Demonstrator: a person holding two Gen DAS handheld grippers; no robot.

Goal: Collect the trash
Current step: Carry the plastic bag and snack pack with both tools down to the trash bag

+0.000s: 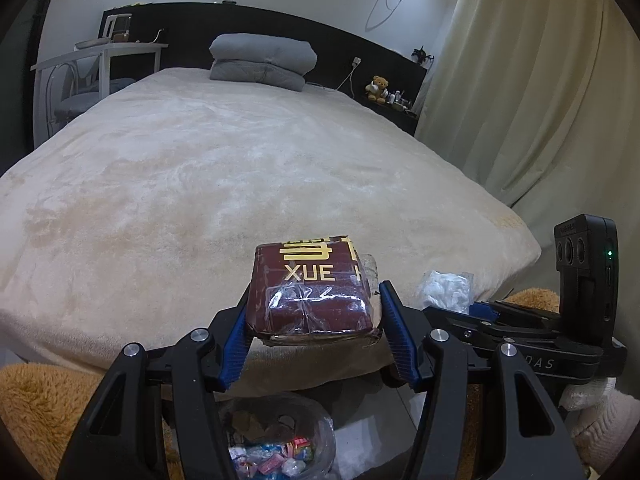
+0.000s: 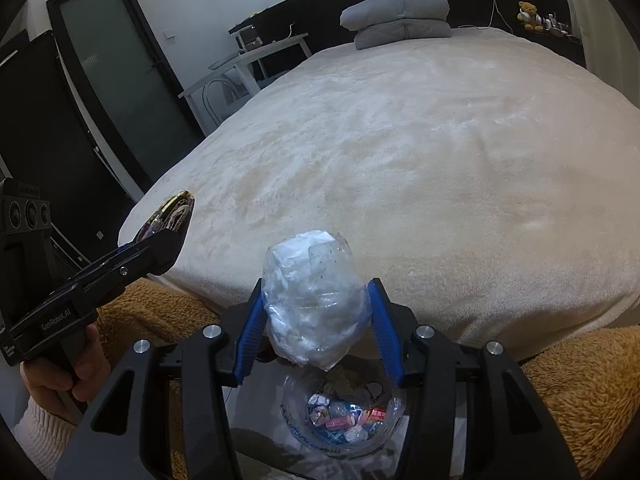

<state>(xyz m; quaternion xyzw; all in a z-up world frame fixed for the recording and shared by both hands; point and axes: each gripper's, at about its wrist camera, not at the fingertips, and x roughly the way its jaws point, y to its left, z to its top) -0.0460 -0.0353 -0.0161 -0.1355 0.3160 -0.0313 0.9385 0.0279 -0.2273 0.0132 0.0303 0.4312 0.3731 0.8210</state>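
Left gripper (image 1: 314, 320): clamped at mid-width on the dark red box (image 1: 310, 292), held above the bed (image 1: 200, 168) edge. Right gripper (image 2: 316, 320): closed on the crumpled clear plastic wrapper (image 2: 310, 296). Bin bag (image 2: 344, 412) open on the floor directly below, already containing small wrappers

Procedure, as judged:
- Centre each item over the bag mouth before release
- Lower close to the opening; light plastic likely drifts
- Release one gripper at a time, box first, to avoid collision
- Keep fingers (image 1: 394, 336) clear of the bag rim
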